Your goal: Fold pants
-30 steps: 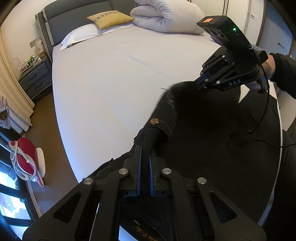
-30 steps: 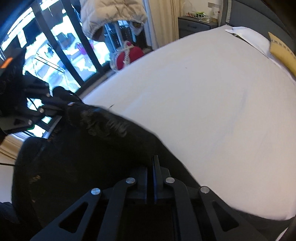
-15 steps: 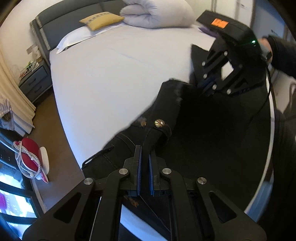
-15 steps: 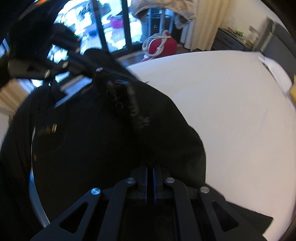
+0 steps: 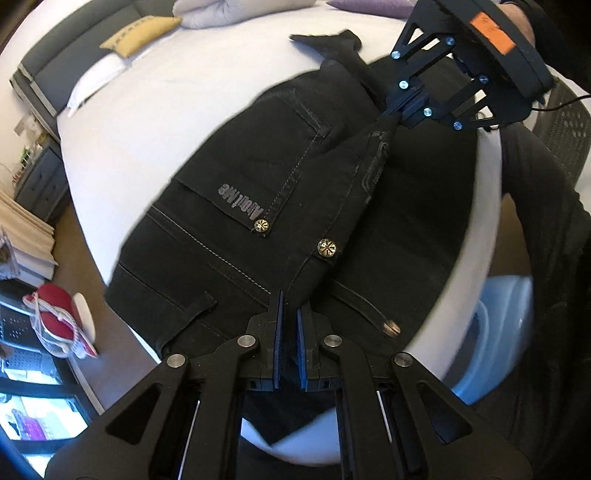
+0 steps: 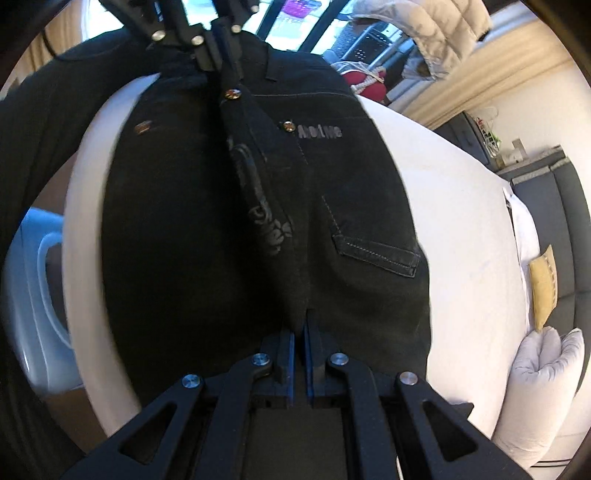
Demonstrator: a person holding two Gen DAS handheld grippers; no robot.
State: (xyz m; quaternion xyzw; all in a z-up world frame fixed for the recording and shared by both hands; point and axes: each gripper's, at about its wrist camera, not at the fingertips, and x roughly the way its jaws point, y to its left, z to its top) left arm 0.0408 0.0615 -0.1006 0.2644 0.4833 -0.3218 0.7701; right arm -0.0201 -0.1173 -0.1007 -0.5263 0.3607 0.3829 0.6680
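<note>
White sheet covers the bed (image 5: 155, 110), and the black pants (image 5: 280, 192) lie at its foot end, far from the grey headboard (image 5: 48, 74). Their waist part is doubled lengthwise along a raised ridge of cloth that runs straight between the two grippers; the back pocket with grey lettering (image 5: 242, 201) and two brass rivets lies on the headboard side of that ridge. One leg tip (image 5: 325, 38) trails further along the foot edge, beyond the right gripper as the left wrist view has it.

At one end of the ridge the left gripper (image 5: 290, 306) has its blue-padded jaws pinched down on the cloth. At the other end the right gripper (image 6: 299, 332) is likewise clamped on the fold, so the fabric is drawn taut between them.

Between the pants and the headboard the sheet is wide and bare. A yellow cushion (image 5: 140, 33) and a rolled white duvet (image 6: 539, 384) sit up against the headboard. On the side away from the headboard, the cloth reaches right to the mattress edge, where a pale tub (image 5: 495, 325) stands on the floor. A grey nightstand (image 5: 40, 181) stands beside the headboard, and a red object (image 5: 55, 310) with white cord lies on the floor near the windows.
</note>
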